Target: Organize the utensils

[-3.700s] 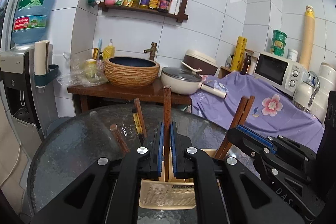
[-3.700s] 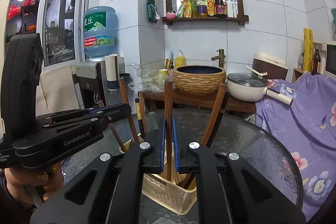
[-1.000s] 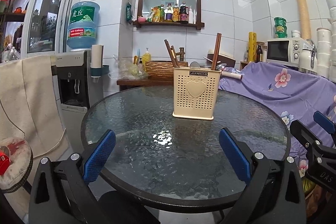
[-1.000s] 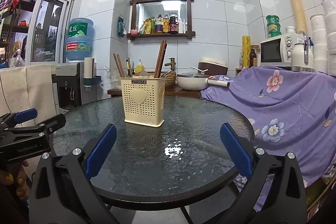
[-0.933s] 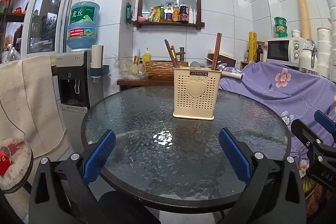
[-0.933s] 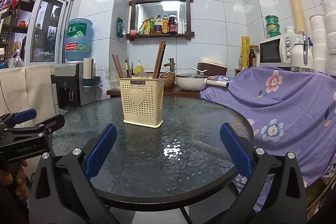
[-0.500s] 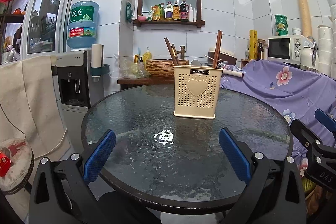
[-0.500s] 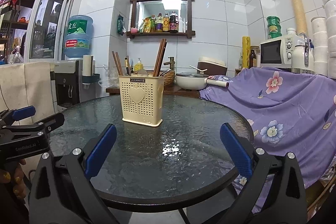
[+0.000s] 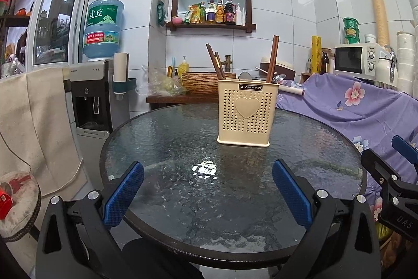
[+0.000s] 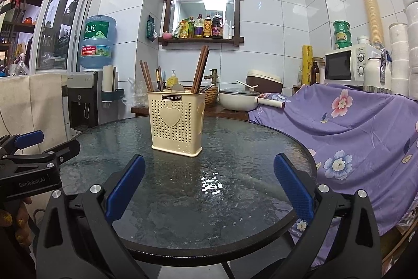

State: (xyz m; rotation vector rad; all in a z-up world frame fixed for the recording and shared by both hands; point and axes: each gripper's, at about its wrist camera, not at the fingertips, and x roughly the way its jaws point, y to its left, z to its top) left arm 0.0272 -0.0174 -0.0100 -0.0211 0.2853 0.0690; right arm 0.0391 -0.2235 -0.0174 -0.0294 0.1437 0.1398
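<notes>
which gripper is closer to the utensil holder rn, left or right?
Too close to call. Both are open, pulled back off the table's near edge. The utensil holder sits ahead and slightly right of the left gripper, ahead and slightly left of the right gripper.

We see a cream plastic utensil holder (image 9: 247,114) standing upright on the glass, well ahead of our spread left jaws and slightly right of their midline; ahead of our right jaws it sits slightly left of centre. Its walls are perforated, with a raised heart and a black "JIANHAO" label on the front. Dark brown chopsticks (image 10: 200,69) lean out of its top: some tilt left, others rise taller toward the right. A metal spoon bowl (image 10: 178,88) peeks above the rim between them.
</notes>
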